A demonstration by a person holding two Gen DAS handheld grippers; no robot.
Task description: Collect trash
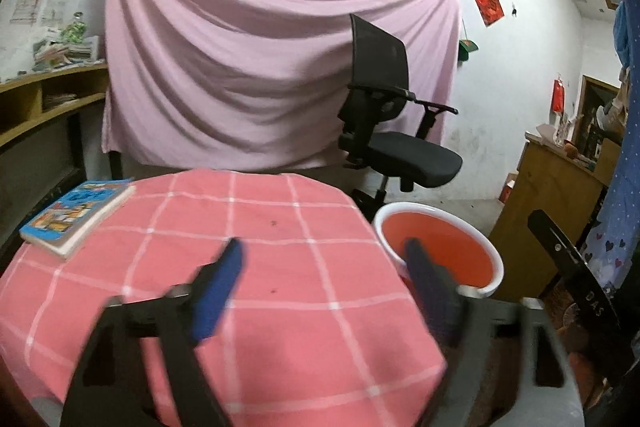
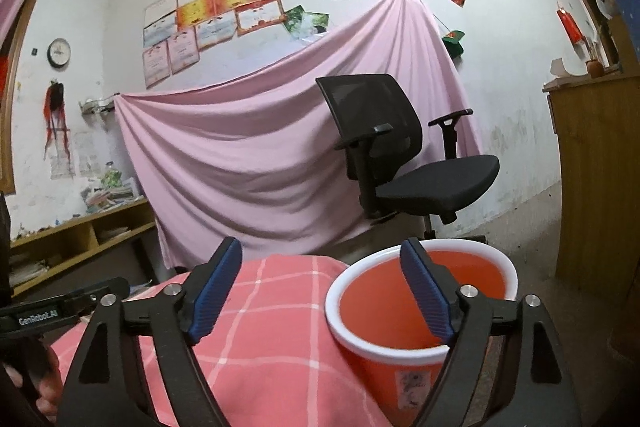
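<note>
A red bucket (image 1: 452, 251) with a white rim stands on the floor against the right edge of a round table covered in a pink checked cloth (image 1: 280, 227). My left gripper (image 1: 323, 247) hovers open over the cloth; its right finger lies in front of the bucket's rim and nothing sits between the fingers. In the right wrist view the bucket (image 2: 372, 307) is close and low on the right. My right gripper (image 2: 320, 246) is open too, with nothing in it, its right finger over the bucket's mouth and its left over the cloth (image 2: 260, 347).
A blue-covered book (image 1: 76, 215) lies at the table's left edge. A black office chair (image 1: 384, 131) stands behind the bucket in front of a hanging pink sheet (image 1: 240, 67). Wooden shelves (image 1: 44, 99) line the left wall, and a wooden cabinet (image 2: 592, 167) stands at the right.
</note>
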